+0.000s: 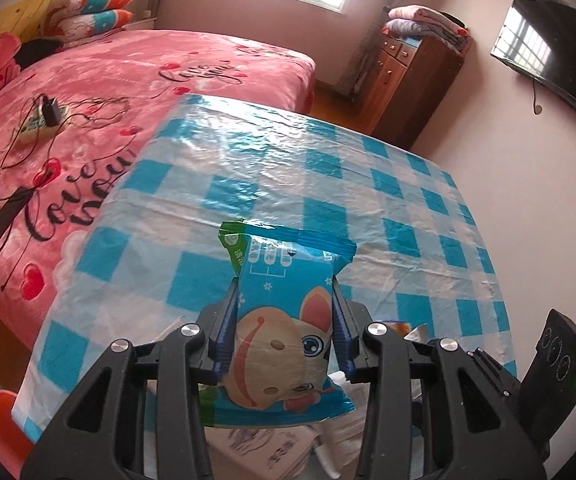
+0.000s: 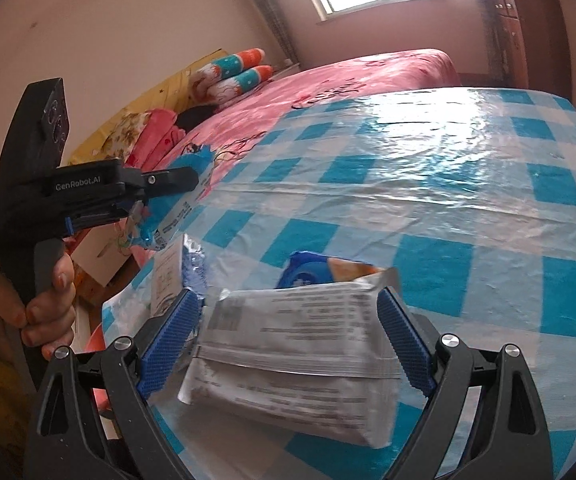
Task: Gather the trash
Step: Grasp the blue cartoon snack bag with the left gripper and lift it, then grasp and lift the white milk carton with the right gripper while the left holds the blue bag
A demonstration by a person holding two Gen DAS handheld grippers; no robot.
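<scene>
The blue snack packet [image 1: 284, 332] with the cartoon animal face sits clamped across its middle between the pads of my left gripper [image 1: 286, 332], carried above the near part of the checked table [image 1: 367, 184]; its sealed ends stick out beyond my fingers front and back. It looks light and thin, a crinkly film with little or nothing inside, so it gives under the pads rather than resisting, and I judge the glossy skin could slide if I loosen at all. A hold across the flat middle, as I have it, seems safer than pinching a sealed fin. My right gripper [image 2: 288, 344] stands wide, its blue pads on either side of the silver printed wrapper [image 2: 291, 364] that lies on the table close to the near edge; the right pad looks to be at the wrapper's corner, the left one close beside it, and I cannot tell whether either is pressing. That wrapper is broad, soft and foil-like, likely to buckle, so I would close on its long sides near the middle. Just behind it lies a blue and orange packet [image 2: 319, 274], and to the left a crumpled white and silver wrapper [image 2: 176, 276]. Beyond the table is the pink bed [image 1: 136, 80], with a cable and charger [image 1: 46, 114] on it.
</scene>
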